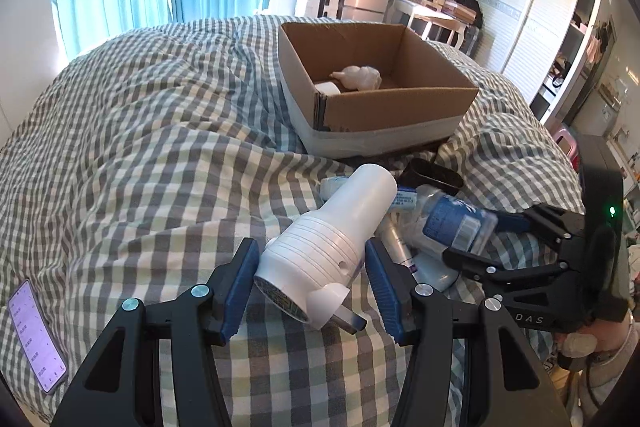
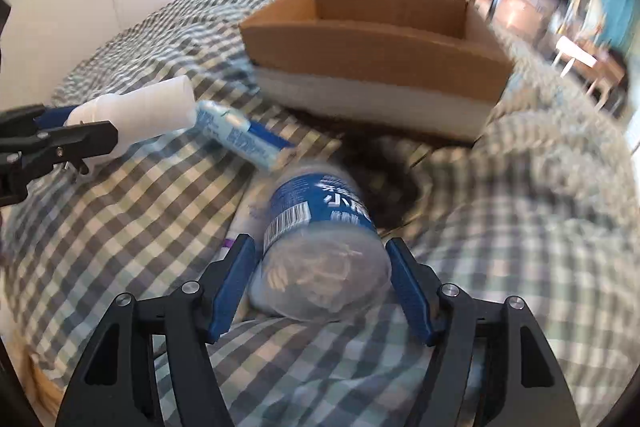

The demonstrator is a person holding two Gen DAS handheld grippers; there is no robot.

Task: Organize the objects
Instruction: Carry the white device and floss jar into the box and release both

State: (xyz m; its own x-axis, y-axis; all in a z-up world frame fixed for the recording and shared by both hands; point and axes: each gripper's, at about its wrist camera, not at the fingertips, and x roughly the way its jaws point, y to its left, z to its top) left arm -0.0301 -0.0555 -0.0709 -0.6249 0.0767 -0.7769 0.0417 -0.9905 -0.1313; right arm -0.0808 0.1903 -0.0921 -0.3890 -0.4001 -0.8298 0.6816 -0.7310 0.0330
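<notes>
the white canister [image 1: 324, 247] is clasped between the jaws of the left gripper [image 1: 310, 291], its narrow end pointing toward the box [image 1: 400, 115] on the bed [image 1: 140, 147]. the bottle [image 2: 320, 247] is gripped base-first between the jaws of the right gripper [image 2: 322, 291], near the box.

The left tongs [image 1: 312, 285] fill the lower centre of their own view, angled downward, blue pads clamped on a load. The right tongs [image 2: 322, 281], likewise angled down, grip another.
</notes>
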